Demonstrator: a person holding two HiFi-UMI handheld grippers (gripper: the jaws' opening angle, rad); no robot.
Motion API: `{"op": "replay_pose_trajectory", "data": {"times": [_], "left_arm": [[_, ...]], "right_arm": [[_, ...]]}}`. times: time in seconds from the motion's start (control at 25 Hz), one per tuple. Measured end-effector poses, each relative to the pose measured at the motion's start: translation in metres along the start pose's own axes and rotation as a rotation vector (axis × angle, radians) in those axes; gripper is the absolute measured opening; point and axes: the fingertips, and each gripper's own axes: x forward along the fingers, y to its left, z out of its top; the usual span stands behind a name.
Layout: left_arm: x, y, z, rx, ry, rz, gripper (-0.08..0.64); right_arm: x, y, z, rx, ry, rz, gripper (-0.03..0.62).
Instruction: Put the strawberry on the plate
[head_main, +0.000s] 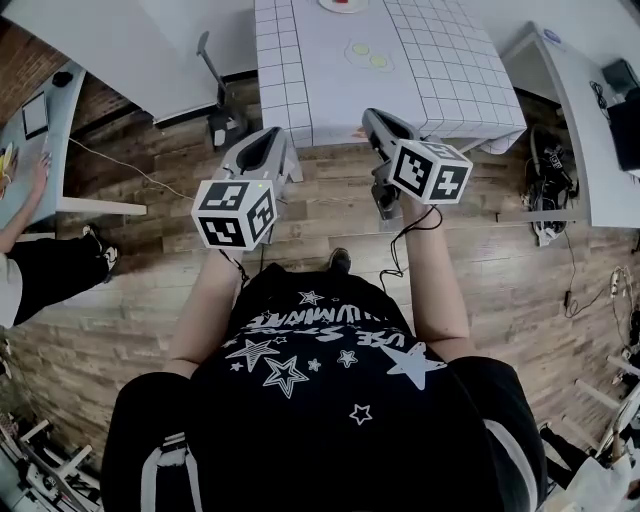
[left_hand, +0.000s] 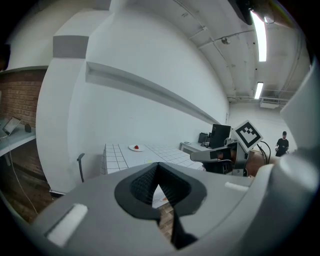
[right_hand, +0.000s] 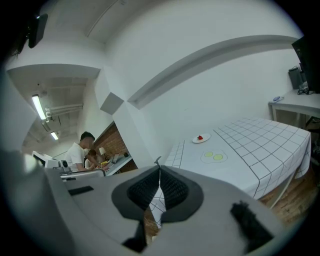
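My left tool (left_hand: 158, 165): clenched, pads pressed together, nothing between them
My right tool (right_hand: 160, 171): clenched as well, and empty
Where I hold them: side by side and apart, over the wooden floor (head_main: 150, 300), just short of the near edge of the surface (head_main: 440, 60)
The strawberry (right_hand: 200, 137): lies on the plate (right_hand: 206, 138) at the far end of the gridded surface, well apart from both tools
Also there: two yellow-green discs (right_hand: 214, 157) lie flat on the surface, nearer to me than the plate
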Motion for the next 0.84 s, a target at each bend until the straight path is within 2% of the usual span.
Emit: {"op": "replay_pose_trajectory", "data": {"times": [0.36, 0.6, 0.84], "left_arm": [[-0.042, 0.057, 0.005, -0.013, -0.018, -0.057, 0.009], [-0.059, 0.068, 0.003, -0.012, -0.025, -0.140, 0.009], [-0.101, 0.066, 0.058, -0.026, 0.038, -0.170, 0.009]], "right_arm": [[0.013, 0.060, -0.015, -0.017, -0.005, -0.081, 0.014], [0.000, 0.084, -0.026, -0.017, -0.027, -0.167, 0.014], [-0.021, 0.138, 0.007, 0.048, 0.004, -0.194, 0.014]]}}
